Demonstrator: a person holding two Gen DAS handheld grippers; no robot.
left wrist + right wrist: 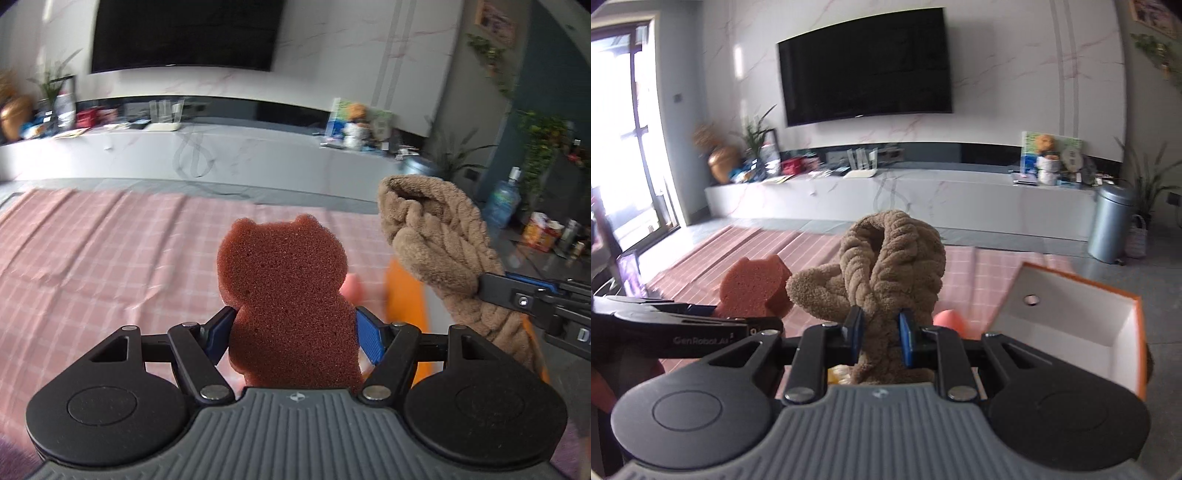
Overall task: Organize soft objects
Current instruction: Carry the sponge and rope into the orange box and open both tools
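Observation:
My left gripper (295, 334) is shut on a brown bear-shaped sponge (284, 291), held upright above the pink checked cloth (110, 251). My right gripper (880, 334) is shut on a tan knitted plush piece (890, 266), which stands up between the blue pads. In the left wrist view the plush piece (439, 240) and the right gripper's black finger sit at the right. In the right wrist view the sponge (753, 286) and the left gripper's body show at the left. An orange box with a white inside (1071, 325) lies open to the right, below the right gripper.
A small pink rounded thing (951, 321) lies on the cloth beside the box. Behind the cloth runs a long white TV bench (923, 195) with clutter, a wall TV above it. A metal bin (1110, 225) and plants stand at the right.

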